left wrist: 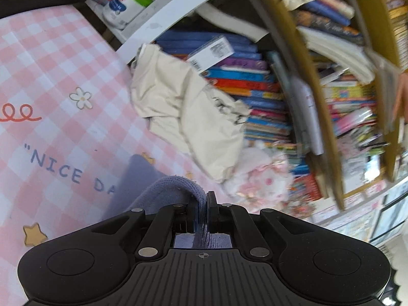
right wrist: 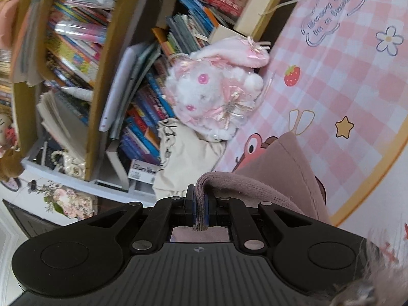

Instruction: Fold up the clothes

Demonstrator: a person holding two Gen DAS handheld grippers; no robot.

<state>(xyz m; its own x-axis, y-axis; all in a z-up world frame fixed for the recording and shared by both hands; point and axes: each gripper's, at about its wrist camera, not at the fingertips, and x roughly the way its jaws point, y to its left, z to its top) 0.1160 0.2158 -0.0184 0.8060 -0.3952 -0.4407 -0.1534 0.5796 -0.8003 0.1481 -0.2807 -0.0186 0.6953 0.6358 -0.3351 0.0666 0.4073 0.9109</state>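
Note:
My left gripper (left wrist: 202,201) is shut on a fold of a knitted garment (left wrist: 168,191), which looks lavender-blue in the left wrist view and hangs down to the left over the pink checked cloth (left wrist: 56,76). My right gripper (right wrist: 201,199) is shut on another fold of the knitted garment (right wrist: 280,168), which looks dusty mauve in the right wrist view and drapes to the right over the pink checked cloth (right wrist: 344,81). Both folds stick up between the pads. Whether both are one garment cannot be told.
A cream cloth bag (left wrist: 183,107) and a pink-white plush toy (right wrist: 216,89) lie at the cloth's edge against a crowded bookshelf (left wrist: 255,81). A white tub with a green lid (left wrist: 125,2) stands at the far left. A hand (left wrist: 401,97) shows at the right edge.

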